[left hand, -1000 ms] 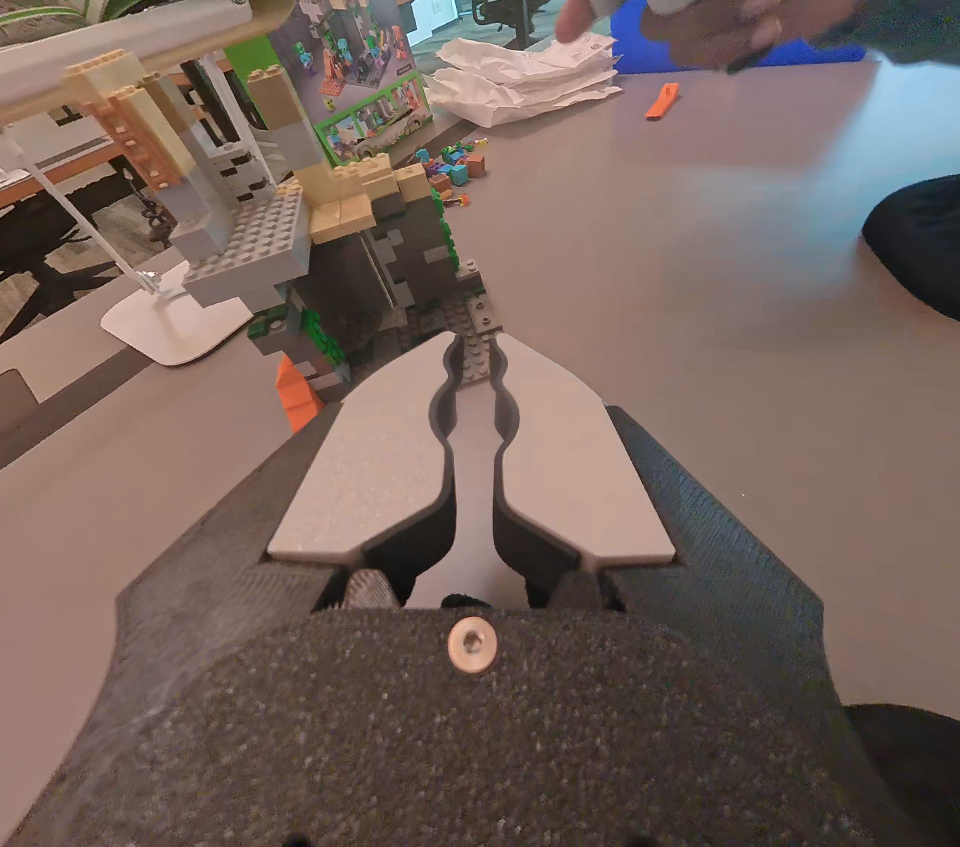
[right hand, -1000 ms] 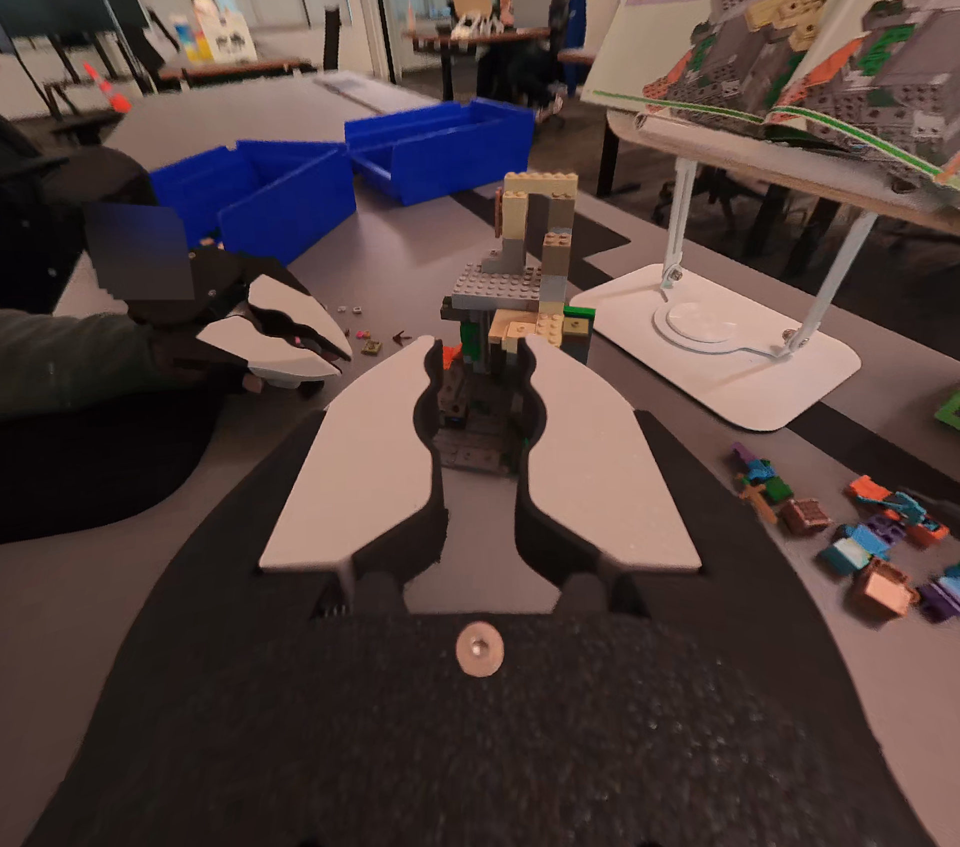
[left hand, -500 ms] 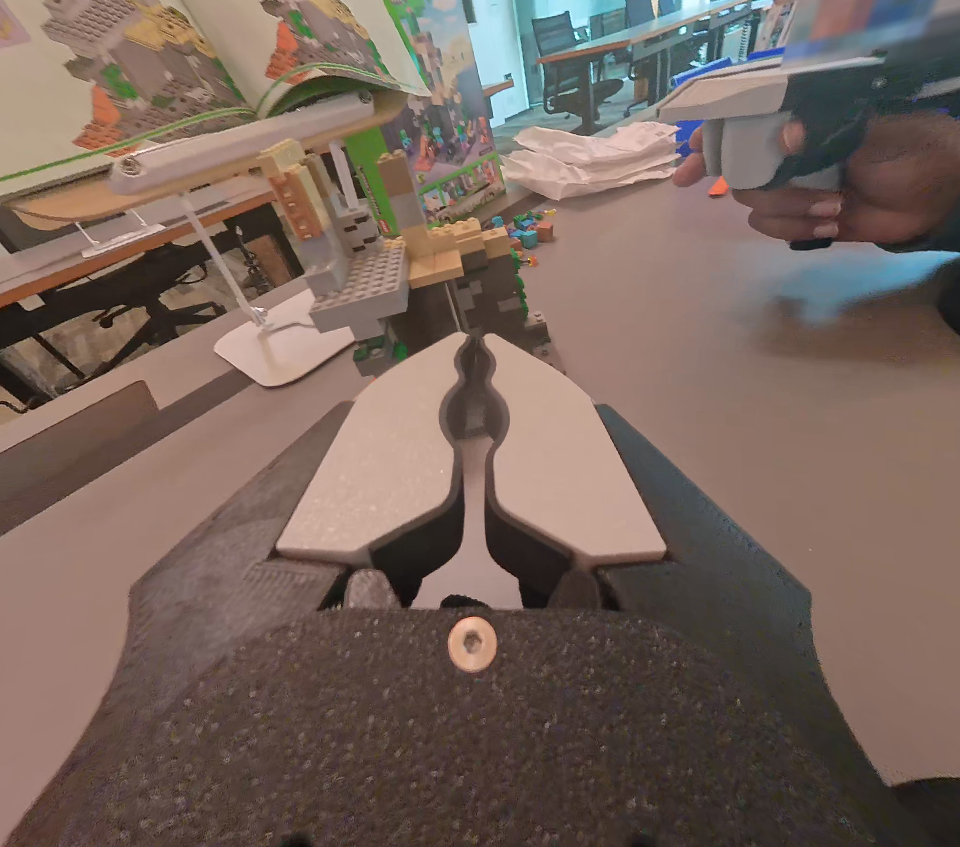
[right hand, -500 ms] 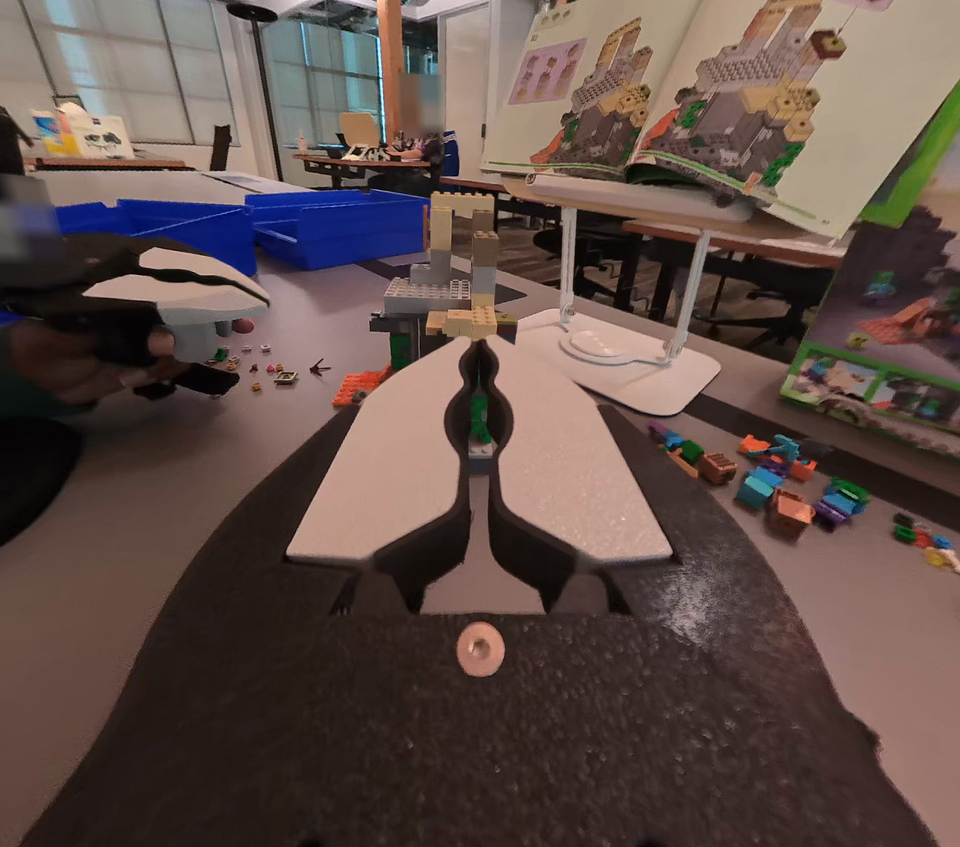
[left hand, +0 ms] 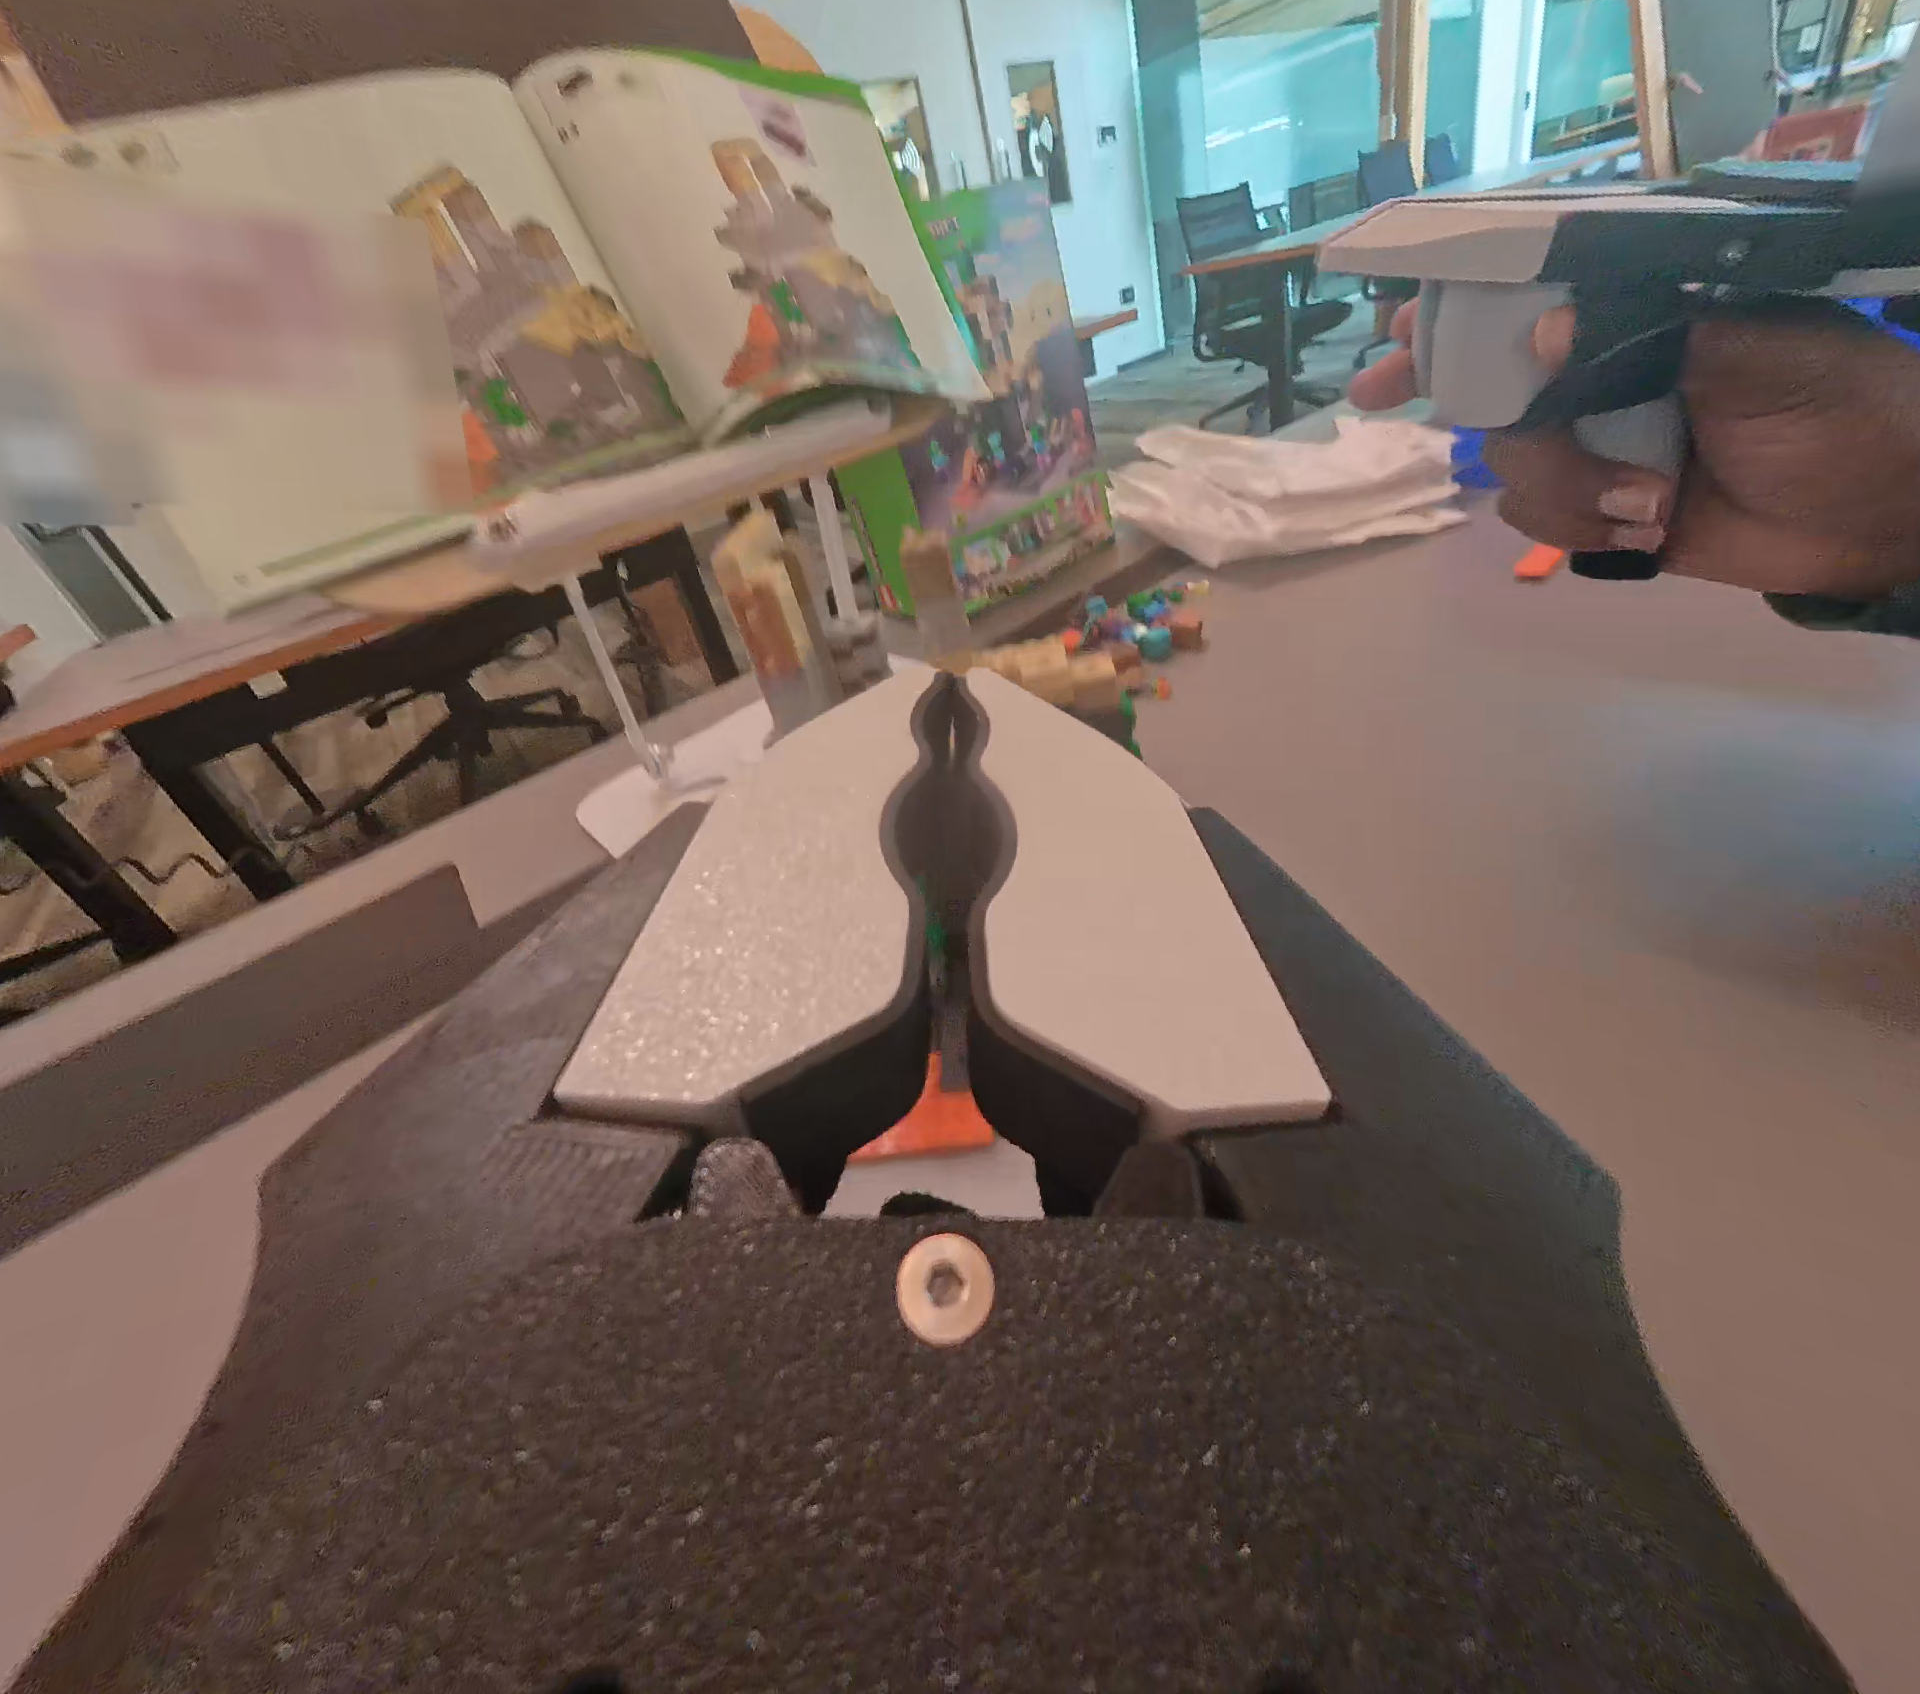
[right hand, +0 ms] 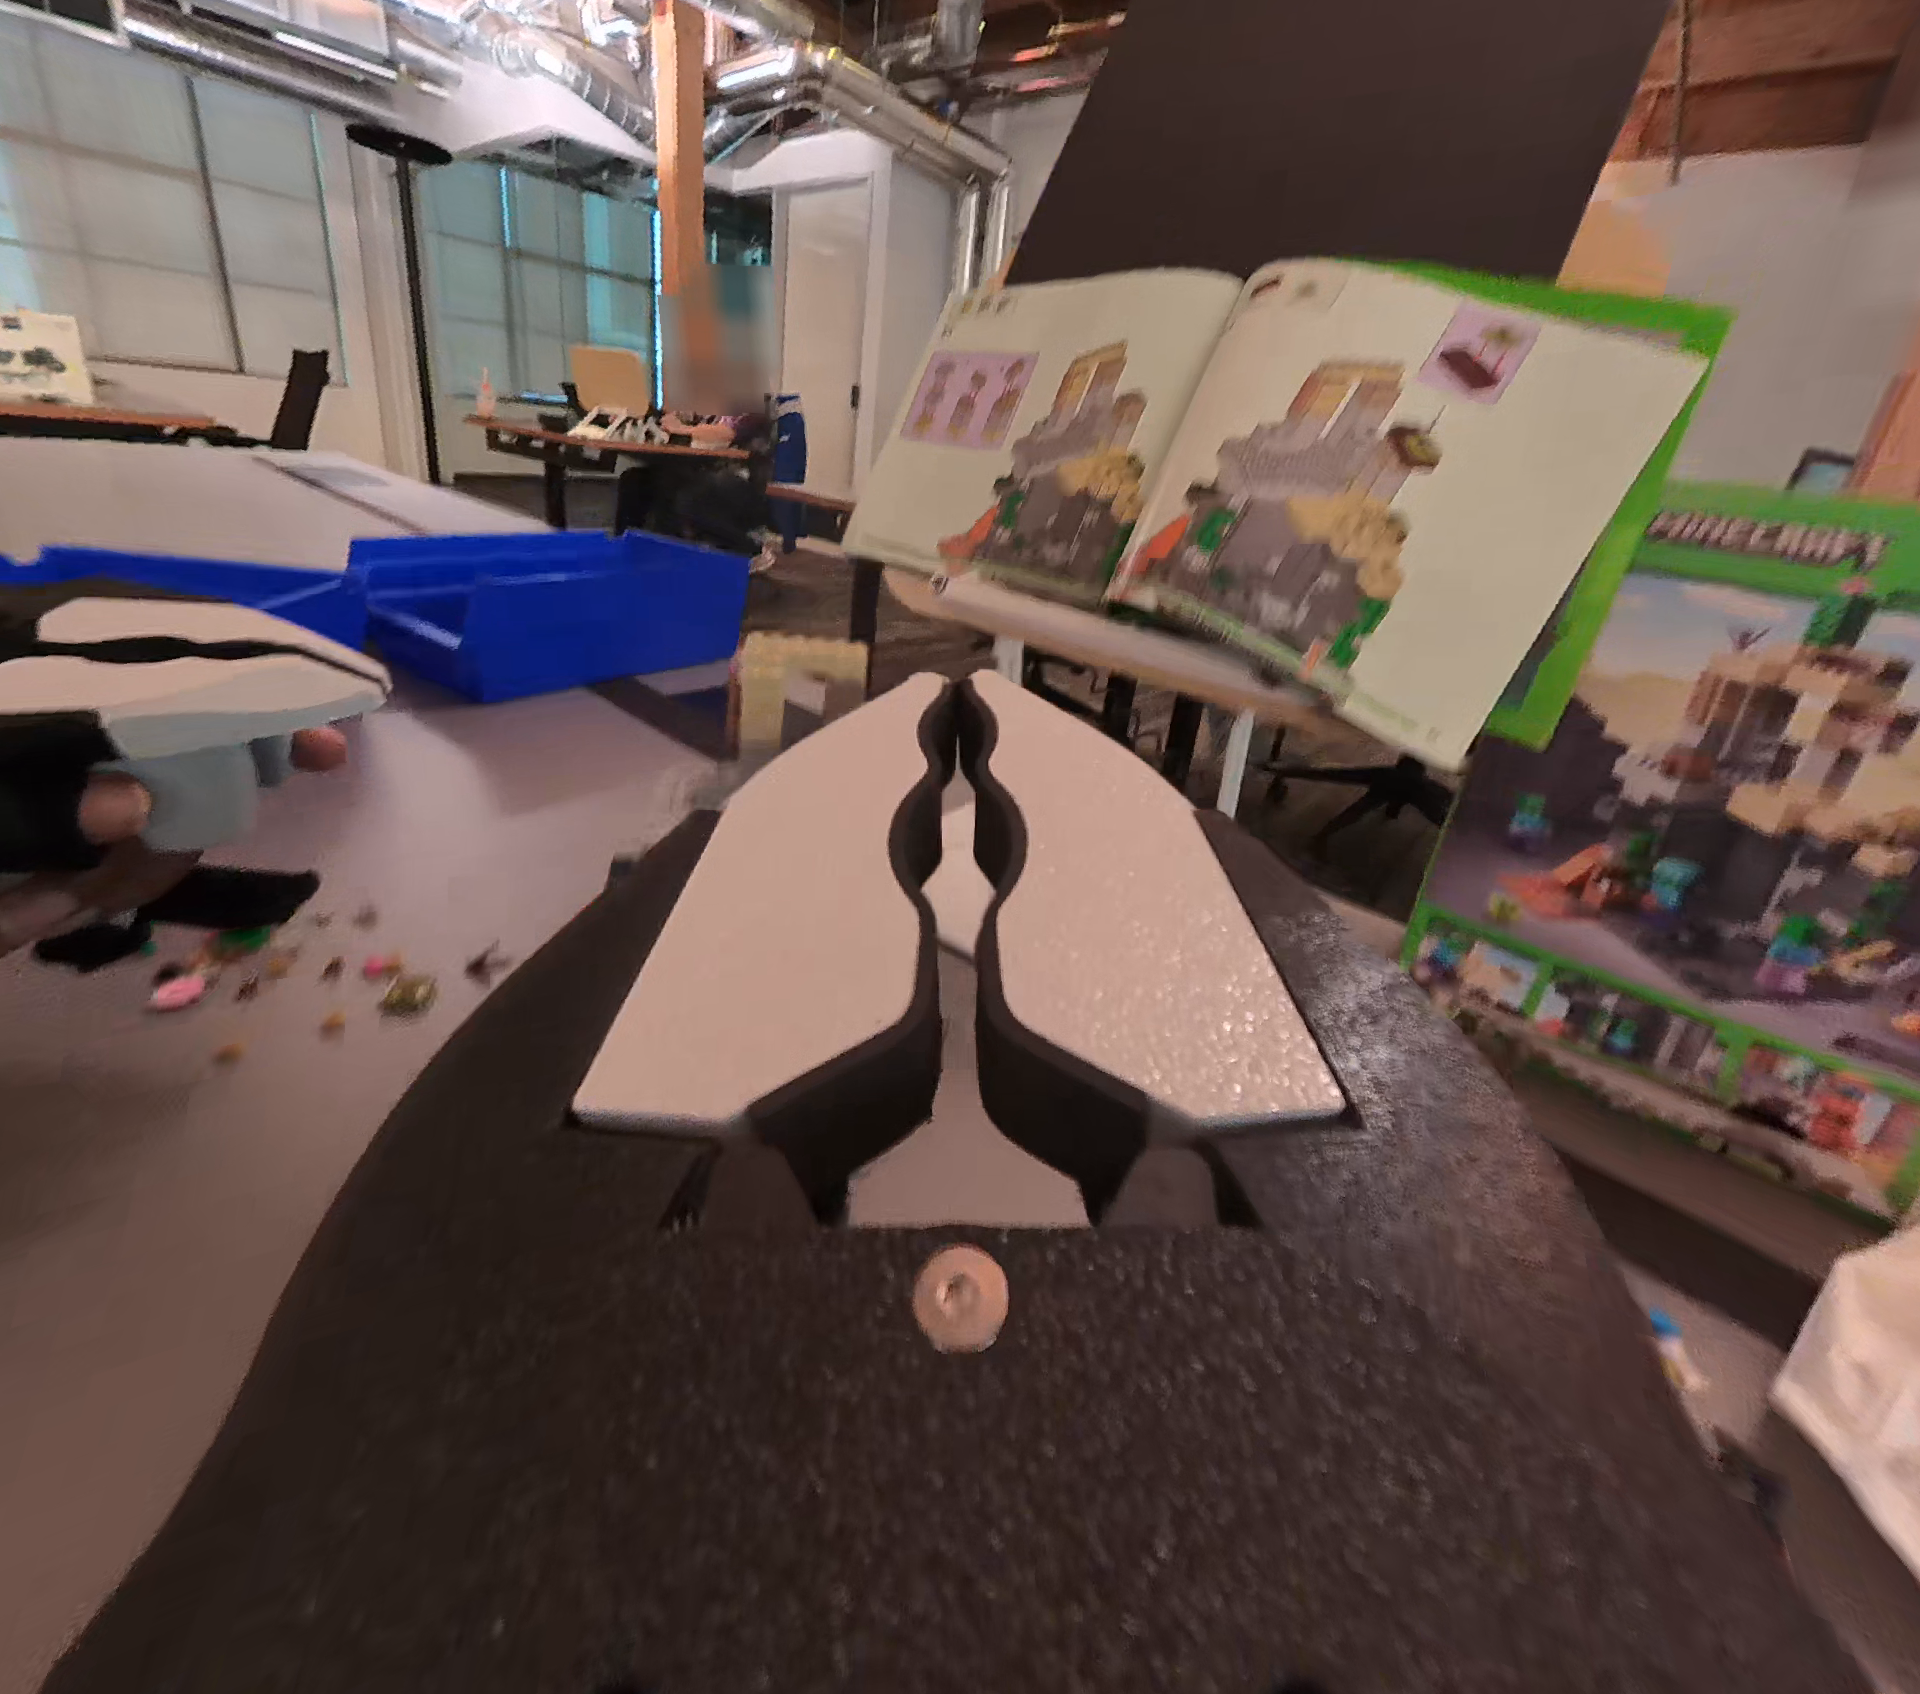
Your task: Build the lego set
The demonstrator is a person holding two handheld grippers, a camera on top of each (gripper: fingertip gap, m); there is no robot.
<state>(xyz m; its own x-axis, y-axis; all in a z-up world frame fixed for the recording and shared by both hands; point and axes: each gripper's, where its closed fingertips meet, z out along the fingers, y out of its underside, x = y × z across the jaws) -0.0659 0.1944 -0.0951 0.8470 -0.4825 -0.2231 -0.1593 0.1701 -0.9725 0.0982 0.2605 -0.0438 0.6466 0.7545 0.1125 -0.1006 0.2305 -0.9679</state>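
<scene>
The lego build [left hand: 769, 605] of grey, tan and green bricks stands on the grey table, mostly hidden behind my left gripper [left hand: 951, 683], which is shut and empty above it. In the right wrist view only the build's tan arch [right hand: 795, 668] shows past my right gripper [right hand: 956, 688], also shut and empty. Each gripper shows in the other's view, held in a hand: the right gripper [left hand: 1455, 252] at upper right, the left gripper [right hand: 208, 678] at far left. The open instruction book [right hand: 1247, 481] rests on a white stand behind the build.
The lego box [right hand: 1683, 813] stands right of the book. Loose coloured bricks [left hand: 1143, 616] lie by the box, small pieces [right hand: 312, 969] near the left gripper. Blue bins [right hand: 551, 605] sit at the back. White bags [left hand: 1288, 481] and an orange piece [left hand: 1538, 564] lie farther off. The left gripper's tips are roughly 20 cm from the right gripper's.
Both grippers have shut from slightly open and risen away from the base of the build, tilting up toward the book. The build has not moved.
</scene>
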